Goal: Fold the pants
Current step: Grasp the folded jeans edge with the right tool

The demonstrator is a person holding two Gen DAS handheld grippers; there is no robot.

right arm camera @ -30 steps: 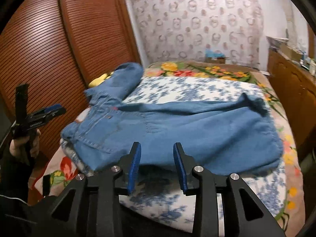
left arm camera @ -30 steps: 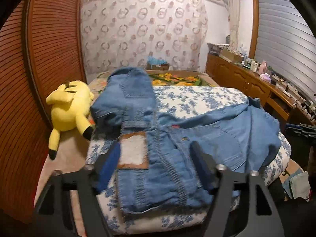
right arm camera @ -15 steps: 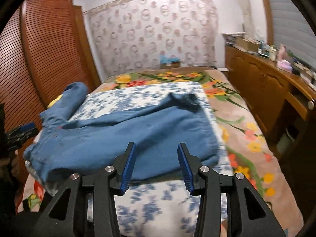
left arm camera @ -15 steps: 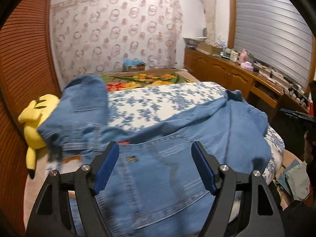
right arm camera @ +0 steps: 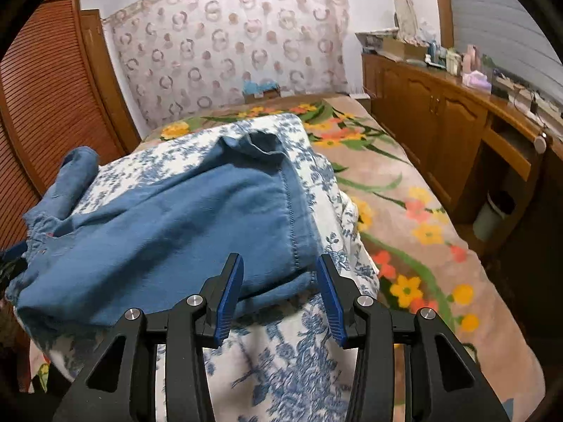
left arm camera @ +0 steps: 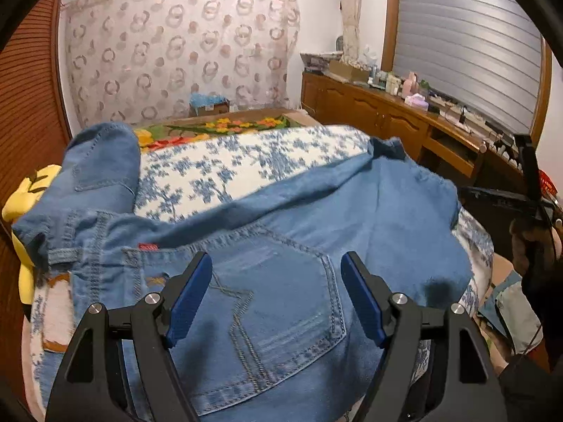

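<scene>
Blue denim pants (left arm camera: 352, 218) lie across a white blanket with blue flowers (left arm camera: 246, 165) on the bed. One leg (left arm camera: 102, 161) is bent away toward the far left. My left gripper (left arm camera: 276, 263) hovers open and wide over the back pocket (left arm camera: 281, 302), with nothing between its pads. In the right wrist view the pants (right arm camera: 176, 225) end in a stitched hem (right arm camera: 292, 218). My right gripper (right arm camera: 279, 267) stands open just in front of the near hem corner, pads apart from the cloth. The right gripper (left arm camera: 527, 190) also shows at the right edge of the left wrist view, held by a hand.
A yellow plush toy (left arm camera: 21, 193) sits at the bed's left side by the louvred wardrobe doors (right arm camera: 45, 88). A wooden cabinet (right arm camera: 440, 105) loaded with bottles and boxes runs along the right. A flowered bedspread (right arm camera: 404, 211) covers the bed beyond the blanket.
My left gripper has moved right, from the waistband patch to over the back pocket. My right gripper has moved right along the leg to the hem end, and its jaws have widened a little.
</scene>
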